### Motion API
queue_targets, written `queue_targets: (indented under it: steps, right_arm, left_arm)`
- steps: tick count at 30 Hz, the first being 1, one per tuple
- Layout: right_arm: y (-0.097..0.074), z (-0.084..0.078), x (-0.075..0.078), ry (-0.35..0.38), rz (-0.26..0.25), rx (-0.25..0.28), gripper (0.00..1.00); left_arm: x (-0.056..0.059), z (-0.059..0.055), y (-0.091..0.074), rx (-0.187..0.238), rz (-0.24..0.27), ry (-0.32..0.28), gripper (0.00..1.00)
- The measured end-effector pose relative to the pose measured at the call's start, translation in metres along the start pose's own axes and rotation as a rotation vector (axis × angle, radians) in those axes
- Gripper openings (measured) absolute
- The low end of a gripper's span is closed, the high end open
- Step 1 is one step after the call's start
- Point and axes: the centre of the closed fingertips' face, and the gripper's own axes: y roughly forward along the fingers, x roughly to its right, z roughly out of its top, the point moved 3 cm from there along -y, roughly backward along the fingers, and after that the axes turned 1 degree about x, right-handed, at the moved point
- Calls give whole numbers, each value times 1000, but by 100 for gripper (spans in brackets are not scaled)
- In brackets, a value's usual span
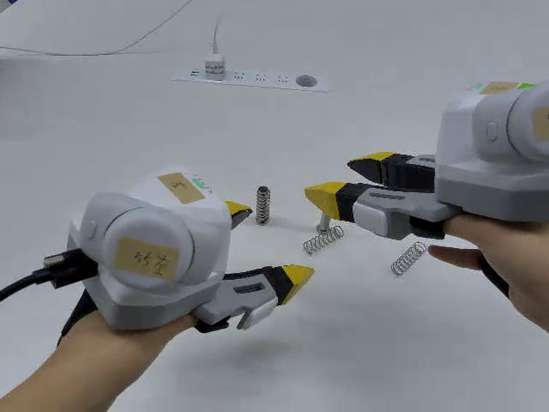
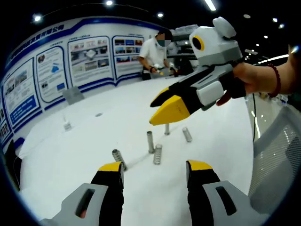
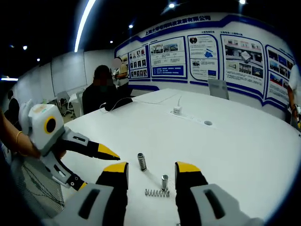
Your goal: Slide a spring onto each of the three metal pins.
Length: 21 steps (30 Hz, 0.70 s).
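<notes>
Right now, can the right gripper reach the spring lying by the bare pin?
Probably yes: the right gripper is open, the spring lies close ahead of its jaws beside the bare pin, and nothing stands between.

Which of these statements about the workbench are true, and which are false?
1. The jaws of both grippers are open and hold nothing. True: this holds for the left gripper and the right gripper.
2. Every spring lies flat. False: one spring stands upright on the table, while a second spring and a third spring lie flat.
3. A white plug sits in the power strip. True.
4. The right gripper grips a pin. False: the pin stands free on the table, near the open jaws.
</notes>
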Motion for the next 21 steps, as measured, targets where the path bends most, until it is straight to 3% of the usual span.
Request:
queue_targets:
  steps: [6, 21]
  right_arm:
    - [-13, -3, 6, 34, -13, 21, 44]
    - [-38, -24, 13, 38, -52, 5, 46]
  left_arm:
    - [-2, -1, 13, -18, -13, 12, 50]
    - [0, -7, 47, -86, -59, 36, 35]
